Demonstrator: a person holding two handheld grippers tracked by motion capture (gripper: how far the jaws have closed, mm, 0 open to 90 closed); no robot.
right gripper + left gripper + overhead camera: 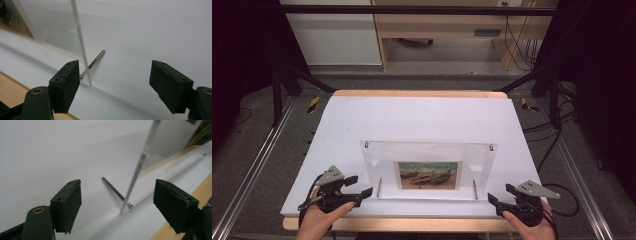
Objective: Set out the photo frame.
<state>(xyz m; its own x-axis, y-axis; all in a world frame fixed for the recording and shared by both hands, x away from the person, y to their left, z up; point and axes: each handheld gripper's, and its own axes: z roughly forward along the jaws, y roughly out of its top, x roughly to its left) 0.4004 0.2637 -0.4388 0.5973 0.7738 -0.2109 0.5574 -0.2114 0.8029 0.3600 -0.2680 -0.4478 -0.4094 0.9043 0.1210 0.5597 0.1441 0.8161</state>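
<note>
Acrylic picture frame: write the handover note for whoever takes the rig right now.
Left tool: open, holding nothing, just off the frame's left edge.
Right tool: open, holding nothing, off the right edge.
Acrylic picture frame: stands upright on the white board, propped on two metal pins, with the boat picture inside.
Done: frame stands free of both tools.
Left: nothing obvious; check that it stands steady.

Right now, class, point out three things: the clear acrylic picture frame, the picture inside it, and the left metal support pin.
clear acrylic picture frame (477, 160), high view, on its bare right panel.
picture (429, 175), high view, on its middle.
left metal support pin (113, 190), left gripper view, on its shaft.
</note>
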